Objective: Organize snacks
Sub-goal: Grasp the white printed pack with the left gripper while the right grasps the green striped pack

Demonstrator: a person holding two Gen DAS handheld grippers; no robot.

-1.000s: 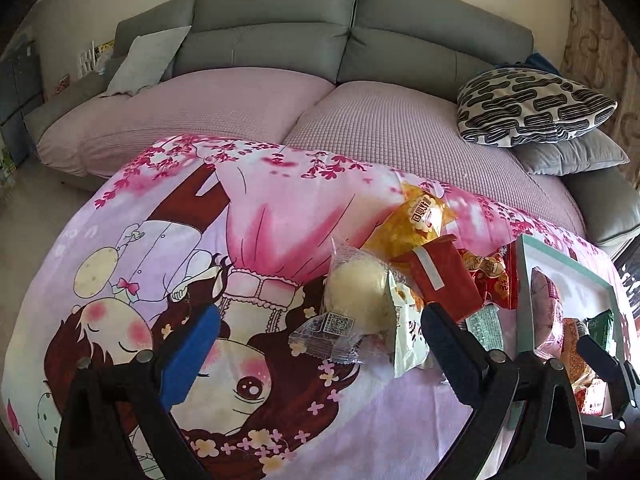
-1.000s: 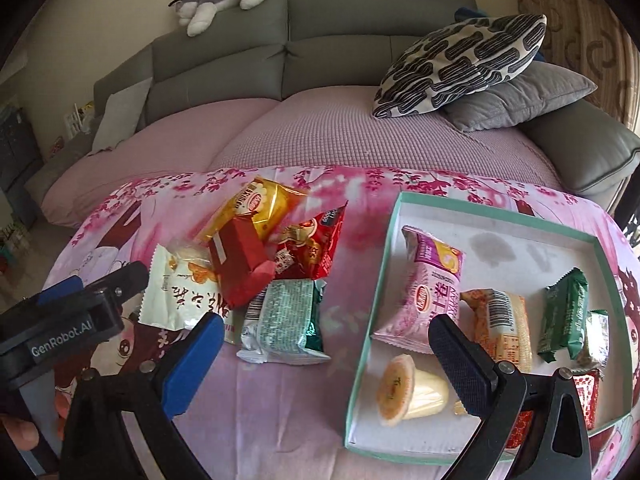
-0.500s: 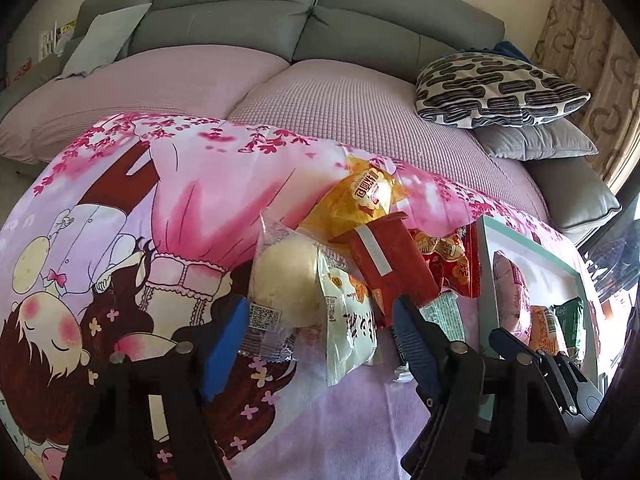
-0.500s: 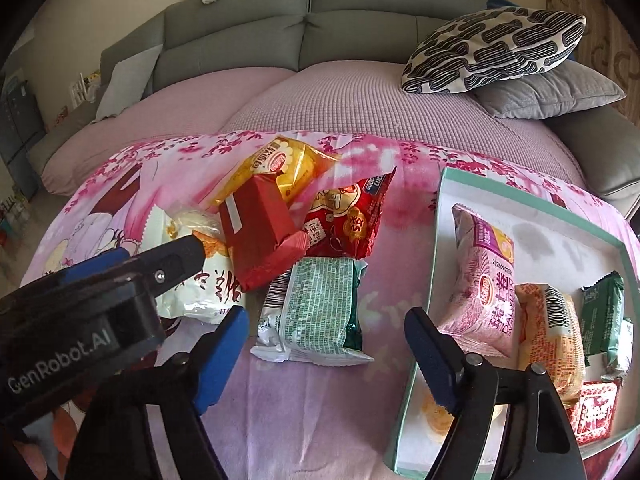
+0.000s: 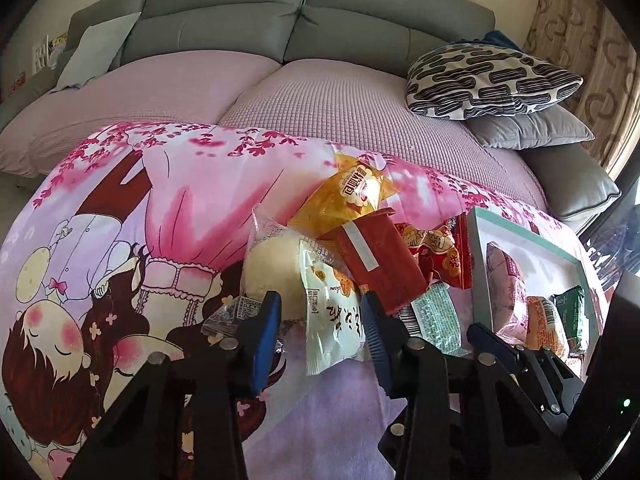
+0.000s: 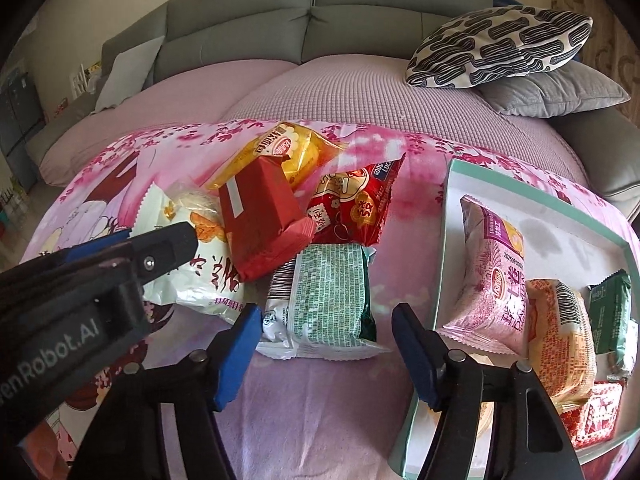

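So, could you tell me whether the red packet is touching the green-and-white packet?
Touching: in the right wrist view the red packet lies with its lower corner overlapping the top edge of the green-and-white packet.

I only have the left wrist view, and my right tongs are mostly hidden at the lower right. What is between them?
Observer: The right tongs straddle the green-and-white printed plastic packet. The jaws are closing, and the pads are not on it yet.
Operator: Is anything lying on that packet?
Observer: The glossy red foil bag seems to overlap its far end with its lower edge.
Operator: What sits in the tray's near right corner?
Observer: A small red-and-white patterned packet lies there, inside the teal-rimmed white tray.
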